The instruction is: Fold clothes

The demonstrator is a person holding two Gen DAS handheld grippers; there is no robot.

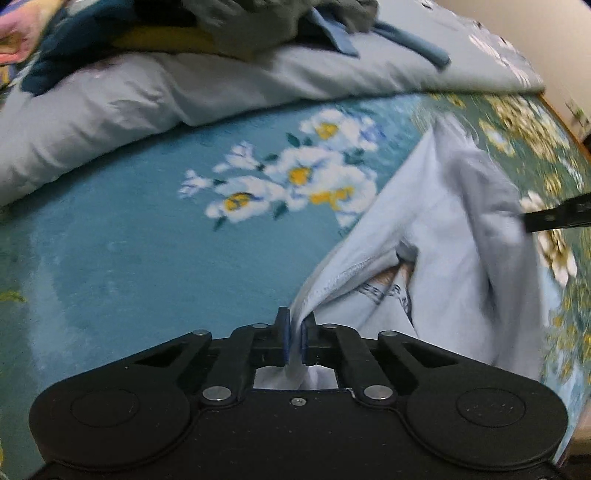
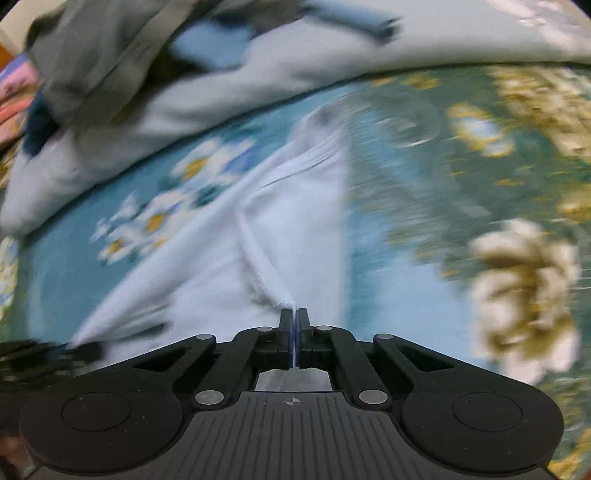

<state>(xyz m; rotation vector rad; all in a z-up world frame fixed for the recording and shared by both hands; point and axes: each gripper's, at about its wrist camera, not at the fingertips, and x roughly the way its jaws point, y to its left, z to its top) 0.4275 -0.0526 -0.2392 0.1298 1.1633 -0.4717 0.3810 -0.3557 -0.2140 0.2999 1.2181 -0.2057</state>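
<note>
Tool point(image 1: 294, 328) pinching soft pale-blue garment point(image 1: 443, 229)

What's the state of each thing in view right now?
left gripper: shut on the shirt's edge.
right gripper: shut on a fold of the shirt.
shirt: pale blue, crumpled, unfolded, stretched between both grippers over the blanket.
blanket: teal floral, spread flat.
quilt: pale grey, bunched along the far side.
clothes pile: unfolded heap on top of the quilt.
</note>
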